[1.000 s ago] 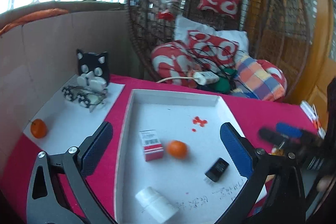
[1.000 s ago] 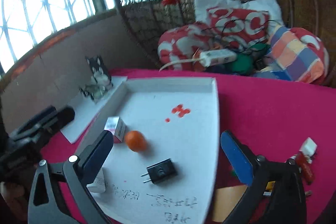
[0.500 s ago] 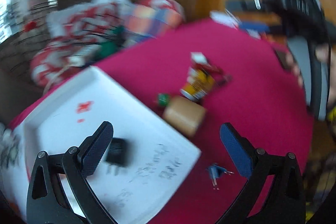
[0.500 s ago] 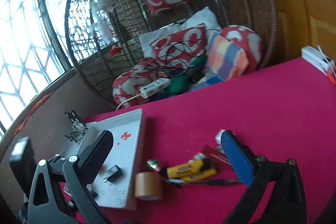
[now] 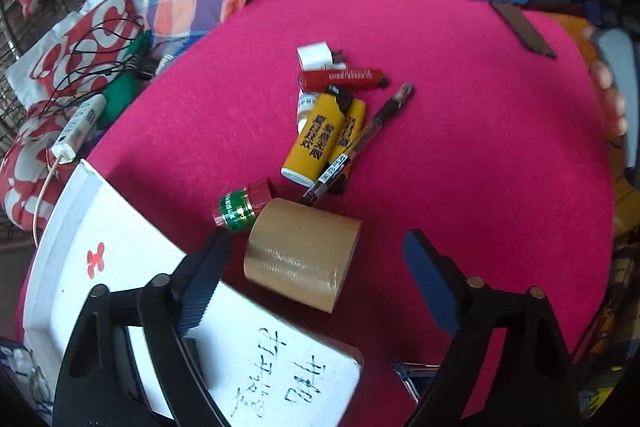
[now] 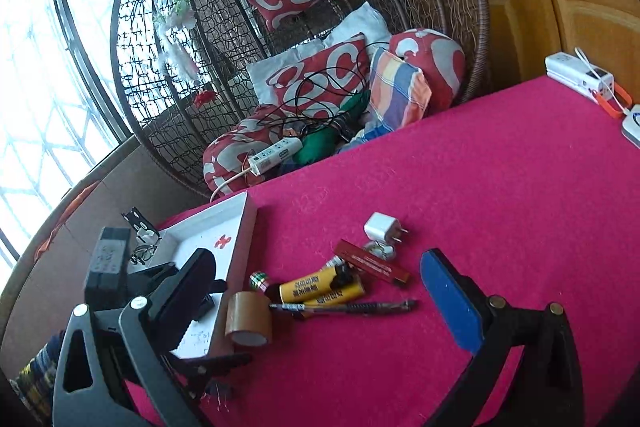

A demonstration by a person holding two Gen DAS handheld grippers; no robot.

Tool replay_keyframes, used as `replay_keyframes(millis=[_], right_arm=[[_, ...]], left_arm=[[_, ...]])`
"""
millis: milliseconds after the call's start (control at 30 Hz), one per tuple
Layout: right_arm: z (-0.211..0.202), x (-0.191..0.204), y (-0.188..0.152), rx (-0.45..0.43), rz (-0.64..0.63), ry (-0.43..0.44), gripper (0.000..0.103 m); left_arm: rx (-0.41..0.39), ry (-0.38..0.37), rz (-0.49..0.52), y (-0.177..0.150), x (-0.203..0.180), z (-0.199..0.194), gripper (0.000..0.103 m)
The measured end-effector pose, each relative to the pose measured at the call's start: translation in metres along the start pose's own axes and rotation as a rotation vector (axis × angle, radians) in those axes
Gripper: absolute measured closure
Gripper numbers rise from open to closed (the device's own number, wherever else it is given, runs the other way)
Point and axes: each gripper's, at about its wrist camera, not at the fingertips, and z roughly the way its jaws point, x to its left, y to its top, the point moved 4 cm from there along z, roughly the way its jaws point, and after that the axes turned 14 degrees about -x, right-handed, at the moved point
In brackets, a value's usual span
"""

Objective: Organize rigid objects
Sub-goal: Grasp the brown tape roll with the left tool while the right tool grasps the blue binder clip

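My left gripper (image 5: 316, 271) hangs over the brown tape roll (image 5: 302, 253), which lies on its side on the pink tablecloth (image 5: 460, 155) against the white tray (image 5: 80, 227); its jaws have just been closing, the roll sits between them, and the pads are not yet pressing it. My right gripper (image 6: 320, 291) stands wide open and empty above the pen (image 6: 344, 307) and yellow tubes (image 6: 316, 287)
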Motion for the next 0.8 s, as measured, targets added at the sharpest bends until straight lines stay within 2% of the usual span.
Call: replay_keyframes(millis=[100,167,267,300,433,533,667,767,800], right_arm=[[-0.003,0.003,-0.008,0.024,-0.014,0.044,0.0],[-0.001,0.012,-0.02,0.075,-0.049,0.09,0.0],[0.006,0.034,-0.047,0.184,-0.146,0.16,0.0],[0.006,0.041,-0.056,0.209,-0.182,0.171,0.0],[0.008,0.071,-0.101,0.299,-0.323,0.204,0.001],[0.011,0.094,-0.13,0.36,-0.404,0.234,0.012],[0.023,0.114,-0.147,0.38,-0.44,0.209,0.021],[0.034,0.128,-0.156,0.395,-0.457,0.197,0.023],[0.037,0.132,-0.16,0.4,-0.466,0.195,0.027]], left_arm=[[0.024,-0.011,0.0,-0.001,-0.001,0.008,0.031],[0.026,0.016,0.011,0.0,0.0,0.008,0.043],[0.022,0.008,-0.036,0.0,0.004,0.006,0.046],[0.017,0.014,-0.041,-0.001,0.005,0.005,0.054],[0.003,0.027,-0.071,-0.003,0.007,-0.004,0.054],[-0.02,0.038,-0.082,-0.003,0.006,-0.01,0.054],[-0.049,0.042,-0.126,-0.004,0.011,-0.015,0.054],[-0.065,0.046,-0.158,-0.003,0.015,-0.018,0.054],[-0.07,0.047,-0.164,-0.003,0.015,-0.019,0.054]])
